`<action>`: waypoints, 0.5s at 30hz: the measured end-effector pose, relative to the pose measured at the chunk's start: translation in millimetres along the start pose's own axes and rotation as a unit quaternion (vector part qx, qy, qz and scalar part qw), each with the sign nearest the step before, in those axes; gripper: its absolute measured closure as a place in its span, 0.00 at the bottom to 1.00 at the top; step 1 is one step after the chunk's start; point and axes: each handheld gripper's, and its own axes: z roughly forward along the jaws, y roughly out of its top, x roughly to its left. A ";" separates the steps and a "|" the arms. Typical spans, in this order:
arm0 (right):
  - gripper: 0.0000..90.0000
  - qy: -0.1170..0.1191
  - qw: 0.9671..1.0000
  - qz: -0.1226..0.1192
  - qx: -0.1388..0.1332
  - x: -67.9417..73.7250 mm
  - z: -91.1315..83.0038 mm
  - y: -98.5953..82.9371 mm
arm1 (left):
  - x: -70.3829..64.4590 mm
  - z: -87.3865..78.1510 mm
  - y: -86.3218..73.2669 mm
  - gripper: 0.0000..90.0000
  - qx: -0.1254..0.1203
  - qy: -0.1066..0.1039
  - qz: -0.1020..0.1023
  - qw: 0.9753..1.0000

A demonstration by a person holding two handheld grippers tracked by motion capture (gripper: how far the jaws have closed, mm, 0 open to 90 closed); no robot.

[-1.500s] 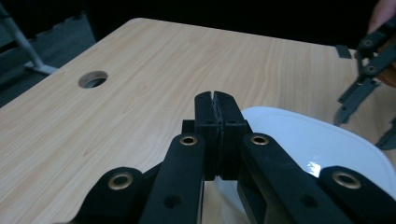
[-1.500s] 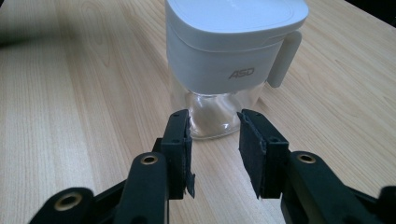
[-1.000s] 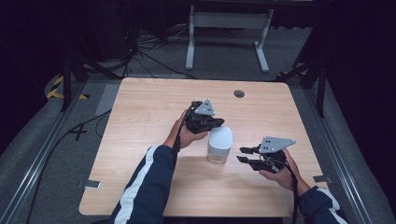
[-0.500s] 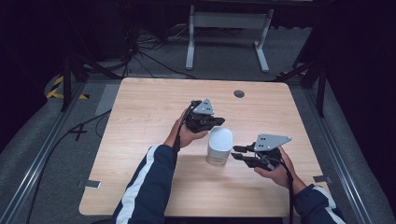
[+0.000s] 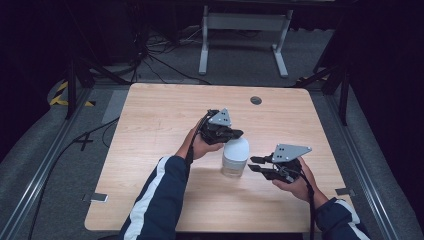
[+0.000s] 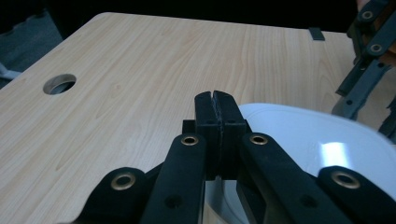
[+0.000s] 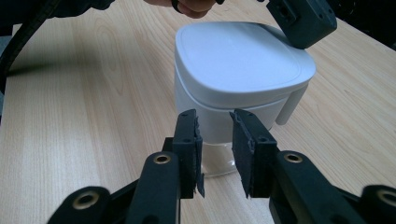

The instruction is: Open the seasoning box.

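Standing mid-bench (image 5: 150, 125) in the high view, the jar (image 5: 235, 156) has the left gripper (image 5: 234, 133) just over its far-left top and the right gripper (image 5: 256, 164) near on its right. Left gripper view: jaws pressed shut, empty, above the white lid (image 6: 327, 144). Right gripper view: jaws slightly parted, empty, just short of the jar's body.

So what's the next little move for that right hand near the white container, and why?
Probably ease the right tongs forward toward the white-lidded container. Their jaws stand open and apart from its side, not yet touching. The left tongs sit shut above the lid, so the base seems to need a hold first.
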 end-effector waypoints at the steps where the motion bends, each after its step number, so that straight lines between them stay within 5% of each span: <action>1: 0.79 -0.001 1.000 0.002 0.000 -0.2 -0.1 0.0 | 0.7 1.1 -0.7 1.00 -0.001 0.004 -0.001 1.000; 15: 0.90 0.004 1.000 -0.004 -0.017 2.0 0.5 10.3 | 5.4 6.7 -3.3 1.00 0.008 0.005 -0.003 1.000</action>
